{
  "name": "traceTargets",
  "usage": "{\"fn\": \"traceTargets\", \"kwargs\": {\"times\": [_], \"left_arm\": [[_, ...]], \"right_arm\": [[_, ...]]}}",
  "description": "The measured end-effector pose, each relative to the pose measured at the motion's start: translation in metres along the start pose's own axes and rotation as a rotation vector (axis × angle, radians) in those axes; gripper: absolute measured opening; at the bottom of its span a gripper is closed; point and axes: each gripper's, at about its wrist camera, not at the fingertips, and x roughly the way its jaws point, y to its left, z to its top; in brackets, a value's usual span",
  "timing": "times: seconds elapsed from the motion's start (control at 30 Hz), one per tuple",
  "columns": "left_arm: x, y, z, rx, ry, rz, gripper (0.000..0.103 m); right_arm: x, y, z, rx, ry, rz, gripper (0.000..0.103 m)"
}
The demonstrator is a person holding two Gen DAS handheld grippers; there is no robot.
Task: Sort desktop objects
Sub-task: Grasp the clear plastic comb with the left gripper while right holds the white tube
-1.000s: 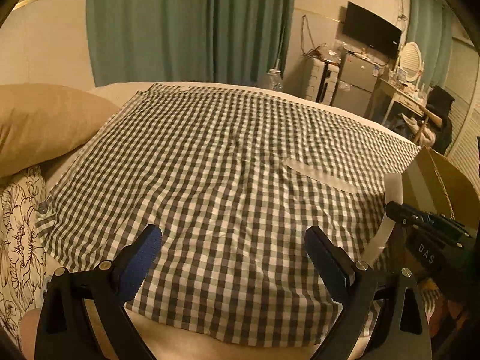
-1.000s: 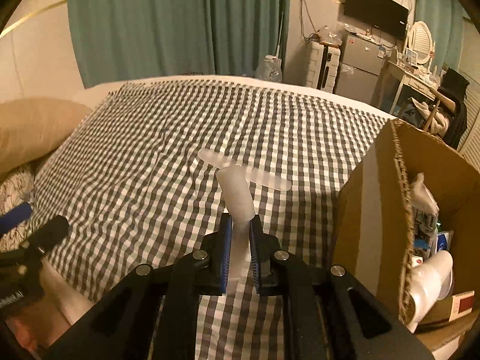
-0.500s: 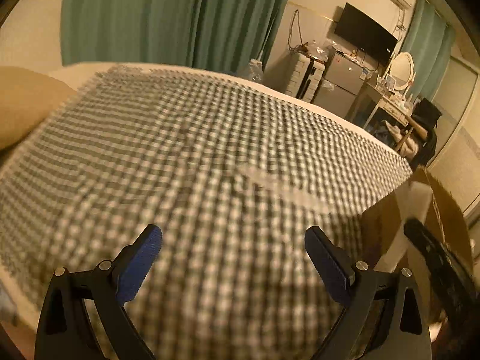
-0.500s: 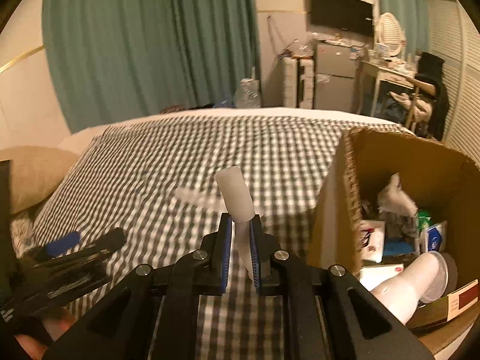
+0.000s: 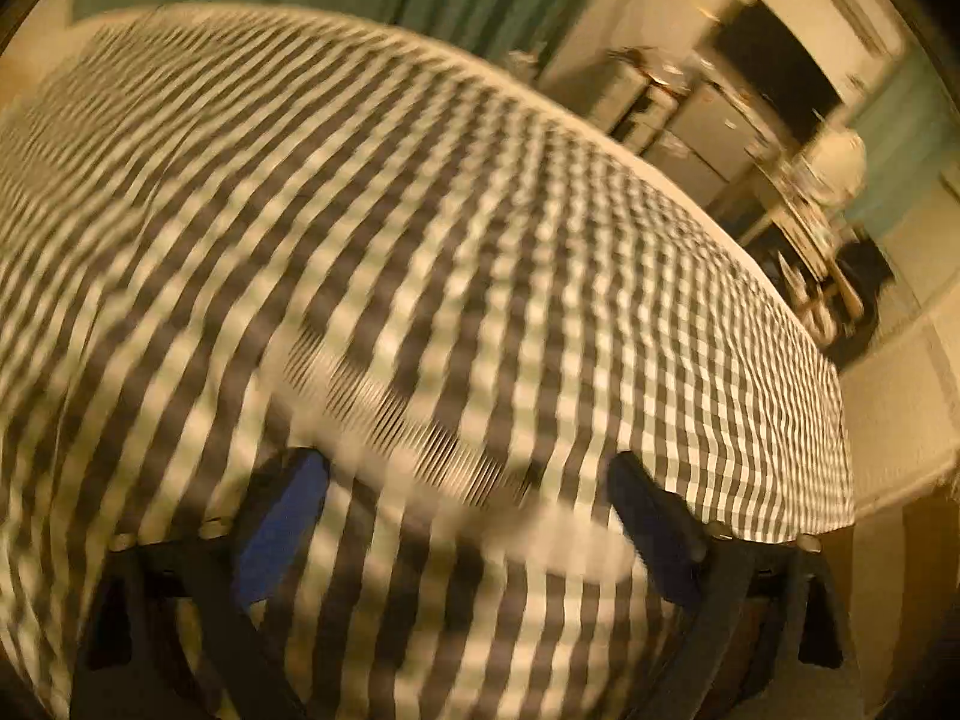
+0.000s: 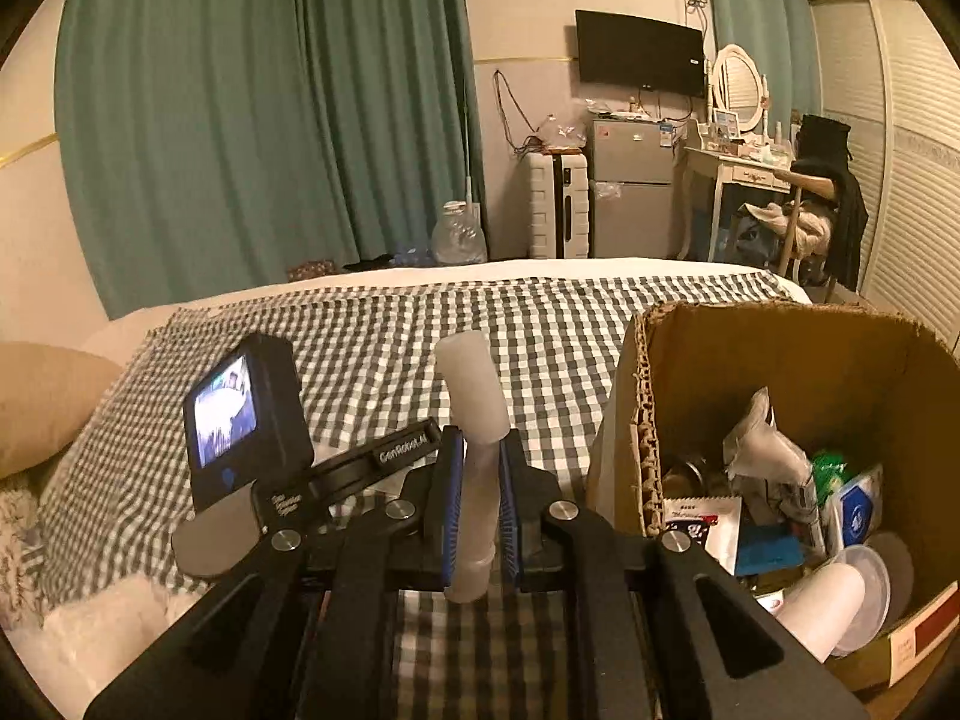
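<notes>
My left gripper point(image 5: 468, 516) has descended, jaws closing around the comb point(image 5: 420, 444) between them; my right gripper point(image 6: 480, 510) clamps a white tube point(image 6: 474, 414), box-bound.

The left gripper point(image 5: 465, 498) has swung down over the checked cloth point(image 5: 420, 210), blurring its own view; the comb point(image 5: 420, 438), a second ago far off across the bed, now lies just ahead of its fingertips, between them; its jaws are closing, not yet on the comb. In the right wrist view the left gripper point(image 6: 252, 420) has come in from the left edge toward the middle; the box point(image 6: 780, 348) has slid into fuller sight, its contents showing; the white tube point(image 6: 474, 408) now stands straighter.
</notes>
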Motion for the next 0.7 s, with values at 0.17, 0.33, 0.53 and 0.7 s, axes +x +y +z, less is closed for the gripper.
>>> {"fn": "traceTargets", "kwargs": {"times": [0.17,0.33,0.53,0.7], "left_arm": [[-0.015,0.017,-0.001,0.099,0.001,-0.019,0.005],[-0.052,0.042,-0.016,0.151,-0.017,-0.038,0.003],[-0.080,0.057,-0.017,0.071,0.007,-0.106,0.005],[-0.075,0.031,-0.012,0.113,0.013,-0.074,0.039]], "right_arm": [[0.006,0.007,-0.002,-0.044,0.012,-0.021,0.012],[-0.003,-0.001,-0.003,0.024,0.017,0.030,0.012],[-0.019,-0.007,-0.005,0.082,0.027,0.029,0.012],[-0.027,-0.010,-0.003,0.077,0.006,0.016,0.012]]}}
